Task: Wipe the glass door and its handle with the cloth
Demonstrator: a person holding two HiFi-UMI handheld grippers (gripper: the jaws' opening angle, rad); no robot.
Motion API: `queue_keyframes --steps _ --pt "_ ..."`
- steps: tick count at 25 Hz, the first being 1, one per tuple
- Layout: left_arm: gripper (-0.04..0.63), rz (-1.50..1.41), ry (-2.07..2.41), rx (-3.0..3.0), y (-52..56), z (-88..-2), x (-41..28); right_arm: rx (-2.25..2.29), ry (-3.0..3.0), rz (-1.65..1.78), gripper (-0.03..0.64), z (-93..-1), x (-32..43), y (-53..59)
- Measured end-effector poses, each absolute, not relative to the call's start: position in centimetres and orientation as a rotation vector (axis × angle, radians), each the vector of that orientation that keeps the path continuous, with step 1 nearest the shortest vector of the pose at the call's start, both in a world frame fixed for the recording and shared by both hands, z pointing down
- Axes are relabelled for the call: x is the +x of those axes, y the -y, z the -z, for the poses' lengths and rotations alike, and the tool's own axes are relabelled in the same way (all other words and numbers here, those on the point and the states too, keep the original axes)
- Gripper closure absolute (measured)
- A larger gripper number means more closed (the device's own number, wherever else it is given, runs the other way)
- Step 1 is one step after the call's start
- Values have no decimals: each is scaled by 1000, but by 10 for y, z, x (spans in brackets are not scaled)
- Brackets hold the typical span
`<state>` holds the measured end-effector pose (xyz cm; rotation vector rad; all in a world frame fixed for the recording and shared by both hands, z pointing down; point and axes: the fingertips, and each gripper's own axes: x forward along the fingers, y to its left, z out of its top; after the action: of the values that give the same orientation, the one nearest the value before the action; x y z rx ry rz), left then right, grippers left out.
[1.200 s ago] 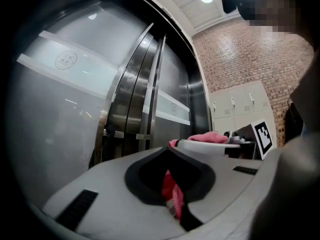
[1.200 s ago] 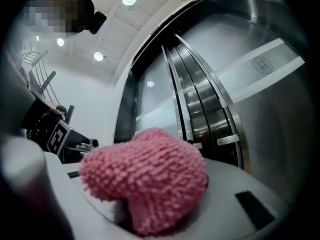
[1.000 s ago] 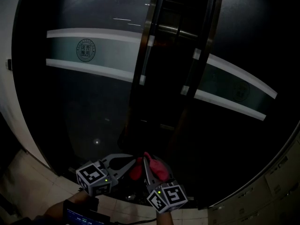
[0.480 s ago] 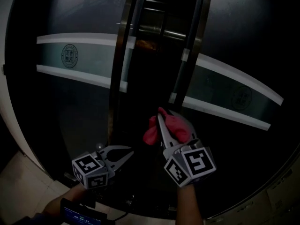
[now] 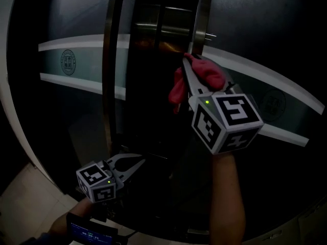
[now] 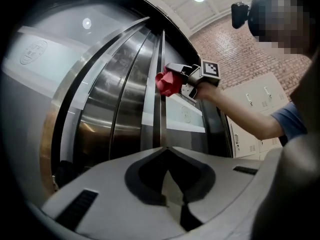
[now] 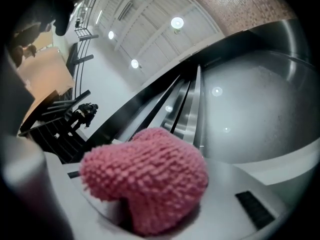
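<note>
The dark glass door [image 5: 76, 116] carries a white frosted band with a round emblem [image 5: 67, 61]. Two vertical steel handle bars stand at its middle, the left bar [image 5: 107, 60] and the right bar [image 5: 201, 14]. My right gripper [image 5: 191, 73] is raised and shut on a pink cloth [image 5: 199, 75]; the cloth touches the right bar. In the right gripper view the cloth [image 7: 150, 179] fills the jaws, with the steel bar [image 7: 192, 109] just beyond. My left gripper [image 5: 138, 161] hangs low in front of the door, shut and empty. In the left gripper view the cloth [image 6: 167, 82] shows pressed against the bar [image 6: 162, 84].
Pale floor tiles [image 5: 20, 198] lie at the lower left. White lockers [image 6: 250, 104] and a brick wall [image 6: 235, 49] stand to the right of the door. A small screen [image 5: 89, 235] sits on the left wrist.
My right gripper has risen with the cloth from low beside the left gripper up to the right handle bar. The left gripper has stayed low.
</note>
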<state>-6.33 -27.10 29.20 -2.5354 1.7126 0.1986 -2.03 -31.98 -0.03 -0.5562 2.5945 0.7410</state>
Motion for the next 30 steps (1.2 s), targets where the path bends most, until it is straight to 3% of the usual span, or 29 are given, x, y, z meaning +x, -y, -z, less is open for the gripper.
queue_keyframes --steps 8,17,30 --pt "591 -158 -1731 -2505 281 -296 -71 -590 -2602 -696 565 -85 -14 330" --pt "591 -150 -1687 -2580 286 -308 -69 -709 -2757 -366 565 -241 -22 350" --pt "591 -151 -1689 -2573 268 -299 -97 -637 -2749 -373 566 -223 -59 315"
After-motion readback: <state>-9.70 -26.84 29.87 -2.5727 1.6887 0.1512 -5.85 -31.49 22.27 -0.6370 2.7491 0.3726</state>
